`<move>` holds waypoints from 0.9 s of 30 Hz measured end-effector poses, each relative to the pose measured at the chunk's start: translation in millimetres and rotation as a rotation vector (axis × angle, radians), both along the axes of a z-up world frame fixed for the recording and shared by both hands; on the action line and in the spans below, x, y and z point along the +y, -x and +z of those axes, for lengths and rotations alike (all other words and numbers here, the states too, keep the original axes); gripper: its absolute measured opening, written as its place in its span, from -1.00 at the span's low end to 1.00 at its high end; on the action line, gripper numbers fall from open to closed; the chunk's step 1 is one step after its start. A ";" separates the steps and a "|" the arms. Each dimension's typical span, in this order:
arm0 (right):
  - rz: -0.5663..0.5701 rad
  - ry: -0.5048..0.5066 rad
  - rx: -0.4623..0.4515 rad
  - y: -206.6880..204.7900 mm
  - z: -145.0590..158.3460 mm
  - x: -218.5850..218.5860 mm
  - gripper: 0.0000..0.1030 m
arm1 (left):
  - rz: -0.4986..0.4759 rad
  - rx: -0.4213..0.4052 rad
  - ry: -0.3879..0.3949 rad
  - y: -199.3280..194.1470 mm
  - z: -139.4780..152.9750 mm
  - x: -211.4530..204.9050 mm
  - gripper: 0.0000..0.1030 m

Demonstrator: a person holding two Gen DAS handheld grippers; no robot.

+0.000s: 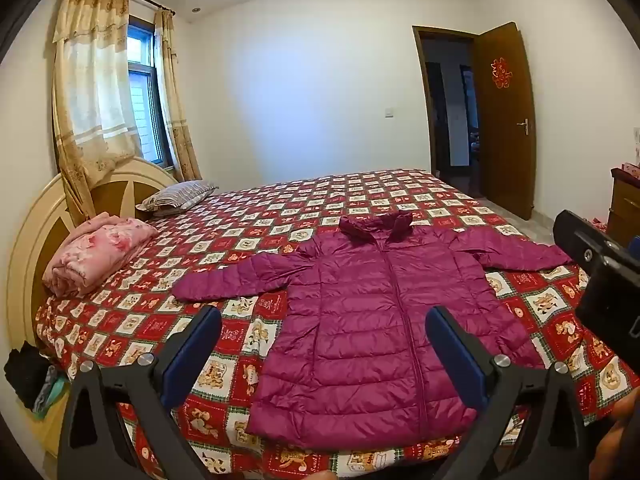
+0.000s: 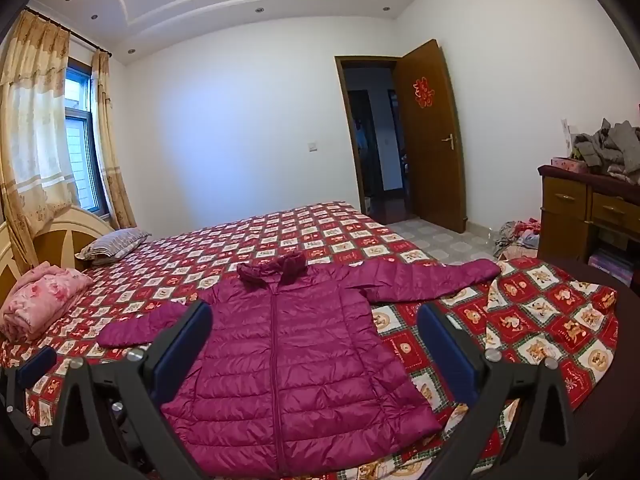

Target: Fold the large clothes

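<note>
A magenta quilted puffer jacket [image 1: 372, 320] [image 2: 288, 352] lies flat, front up and zipped, on the bed, sleeves spread to both sides and hood bunched at the far end. My left gripper [image 1: 324, 328] hovers open above the jacket's lower left part, nothing between its blue pads. My right gripper [image 2: 316, 324] also stands open, over the jacket's lower right side and the bedspread, and holds nothing. The right gripper's black body [image 1: 600, 280] shows at the right edge of the left wrist view. Part of the left gripper [image 2: 36, 360] shows at the lower left of the right wrist view.
The bed wears a red checked bedspread [image 1: 360, 200] [image 2: 280, 232]. A folded pink blanket [image 1: 96, 252] and a striped pillow [image 1: 180, 196] lie by the headboard [image 1: 36, 220]. A wooden dresser [image 2: 588, 208] carries heaped grey clothes [image 2: 612, 144]. A brown door [image 2: 432, 136] stands open.
</note>
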State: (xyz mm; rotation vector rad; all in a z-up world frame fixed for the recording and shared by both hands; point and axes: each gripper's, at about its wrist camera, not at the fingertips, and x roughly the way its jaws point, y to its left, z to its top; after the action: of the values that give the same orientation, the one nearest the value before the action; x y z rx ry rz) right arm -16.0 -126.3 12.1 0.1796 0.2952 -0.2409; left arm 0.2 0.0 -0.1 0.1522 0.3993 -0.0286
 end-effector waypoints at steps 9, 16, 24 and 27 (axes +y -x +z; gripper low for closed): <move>-0.007 -0.007 -0.036 2.0 1.1 1.2 1.00 | 0.009 0.034 0.025 -2.4 -4.6 -7.4 0.98; -0.006 -0.006 -0.022 -0.8 -0.5 -0.9 1.00 | 0.007 0.002 0.018 1.4 1.2 -0.3 0.98; -0.006 -0.004 -0.022 -0.9 0.7 -0.3 1.00 | -0.003 0.014 0.034 0.4 2.6 3.5 0.98; -0.004 -0.006 -0.022 0.3 0.4 -2.0 1.00 | -0.006 0.018 0.040 -0.1 3.3 4.6 0.98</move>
State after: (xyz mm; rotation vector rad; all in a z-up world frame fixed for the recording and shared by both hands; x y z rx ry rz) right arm -16.3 -128.3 12.6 0.1881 0.2740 -0.2420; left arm 0.3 4.5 3.2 0.1136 0.4165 -0.0437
